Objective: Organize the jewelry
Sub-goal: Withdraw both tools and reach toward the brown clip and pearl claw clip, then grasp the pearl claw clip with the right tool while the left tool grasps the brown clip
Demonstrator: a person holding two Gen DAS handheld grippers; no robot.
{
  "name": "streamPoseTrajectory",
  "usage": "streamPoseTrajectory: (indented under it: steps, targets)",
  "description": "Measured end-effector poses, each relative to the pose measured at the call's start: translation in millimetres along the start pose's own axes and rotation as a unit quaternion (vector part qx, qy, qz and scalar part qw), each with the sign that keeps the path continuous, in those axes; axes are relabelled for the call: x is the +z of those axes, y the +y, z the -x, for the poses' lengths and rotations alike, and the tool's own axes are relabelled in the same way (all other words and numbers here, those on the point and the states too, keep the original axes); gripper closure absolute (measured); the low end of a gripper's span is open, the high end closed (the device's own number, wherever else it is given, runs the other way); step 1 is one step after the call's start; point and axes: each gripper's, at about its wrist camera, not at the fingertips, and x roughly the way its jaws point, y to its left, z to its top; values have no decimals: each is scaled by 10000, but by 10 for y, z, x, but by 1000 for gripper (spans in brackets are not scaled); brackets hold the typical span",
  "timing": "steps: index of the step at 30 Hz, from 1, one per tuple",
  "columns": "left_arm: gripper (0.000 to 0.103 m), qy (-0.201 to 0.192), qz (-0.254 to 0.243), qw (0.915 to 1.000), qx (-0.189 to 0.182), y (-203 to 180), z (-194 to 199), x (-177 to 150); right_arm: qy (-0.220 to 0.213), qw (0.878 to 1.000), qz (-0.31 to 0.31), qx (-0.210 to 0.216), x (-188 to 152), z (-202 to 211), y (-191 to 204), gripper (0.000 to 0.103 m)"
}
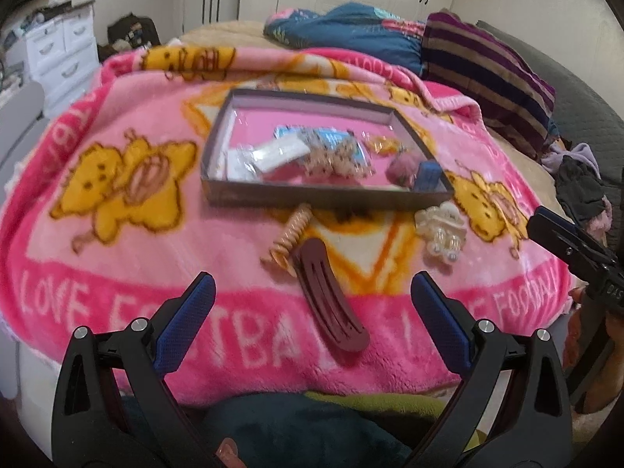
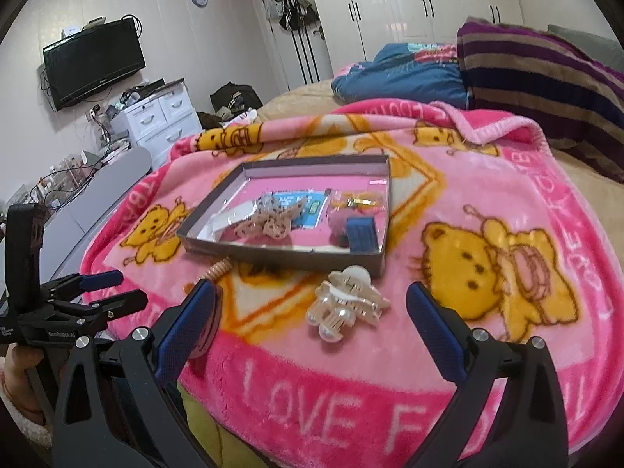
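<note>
So three pieces sit loose on the pink blanket (image 2: pixel 448 234), all in front of the shallow box (image 2: pixel 384 214) that already has a pile of stuff in it. The maroon barrette (image 1: pixel 331 300) lies between the left gripper (image 1: pixel 312 288) fingers, which are spread wide and holding nothing. The pearl claw clip (image 2: pixel 343 304) sits between the right gripper (image 2: pixel 312 304) fingers, also wide open and empty. The orange spiral hair tie (image 1: pixel 288 238) is just beside the barrette, near the box wall.

My take: go for the barrette across its narrow width, not end to end, and press lightly because the blanket is squishy. Pinch the claw clip at its hinge so the pearls don't slip.
</note>
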Motion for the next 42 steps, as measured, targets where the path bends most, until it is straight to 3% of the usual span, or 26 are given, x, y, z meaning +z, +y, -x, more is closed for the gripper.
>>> streamPoseTrajectory:
  steps: [10, 27, 33, 38, 42]
  targets:
    - [9, 612, -130, 9978, -216, -109, -357, -244, 425, 9989, -128, 132, -243, -240, 9, 5]
    - [10, 709, -178, 9973, -101, -155, -601, -235, 725, 9942, -728, 304, -359, -502, -202, 5]
    - [36, 906, -221, 9956, 1, -165, -717, -267, 830, 9932, -758, 288, -348, -662, -184, 6]
    - [50, 929, -211, 9954, 54, -152, -737, -283, 994, 9911, -862, 208, -322, -876, -196, 31]
    - [57, 948, -153, 9954, 43, -128, -744, -292, 1005, 9884, -1124, 158, -343, -1014, -275, 46]
